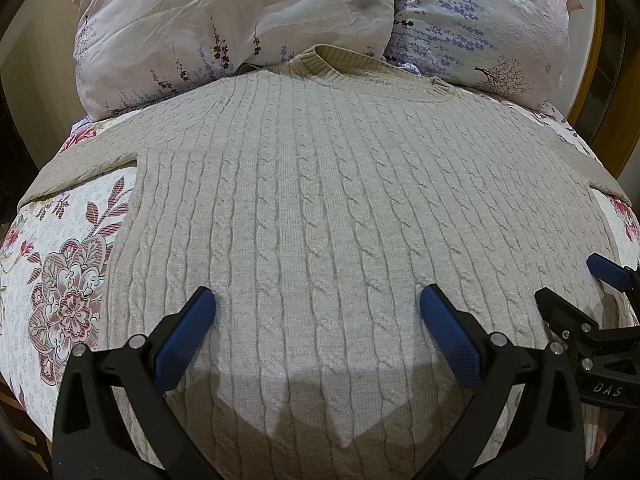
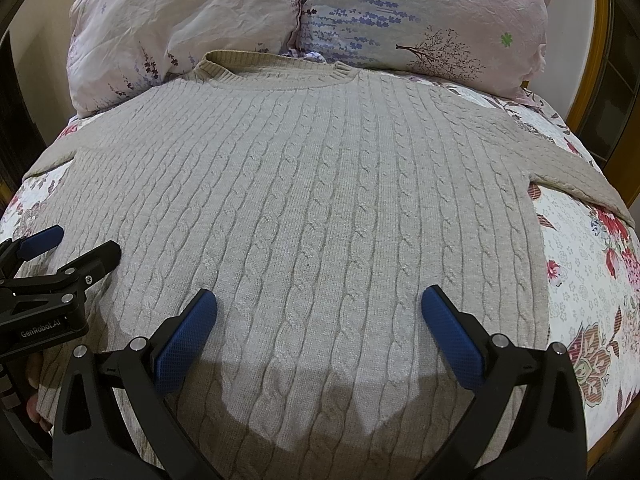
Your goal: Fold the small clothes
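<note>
A beige cable-knit sweater (image 1: 320, 200) lies flat on the bed, collar toward the pillows and both sleeves spread sideways. It also fills the right wrist view (image 2: 312, 200). My left gripper (image 1: 318, 300) is open and empty, hovering above the sweater's lower left part. My right gripper (image 2: 320, 300) is open and empty above the lower right part. The right gripper shows at the right edge of the left wrist view (image 1: 576, 280). The left gripper shows at the left edge of the right wrist view (image 2: 76, 244). Blue pads line the fingers.
The sweater rests on a white floral bedspread (image 1: 60, 264), which also shows in the right wrist view (image 2: 588, 288). Two floral pillows (image 1: 224, 28) (image 1: 480, 24) stand behind the collar. A wooden bed frame (image 1: 588, 76) curves at the right.
</note>
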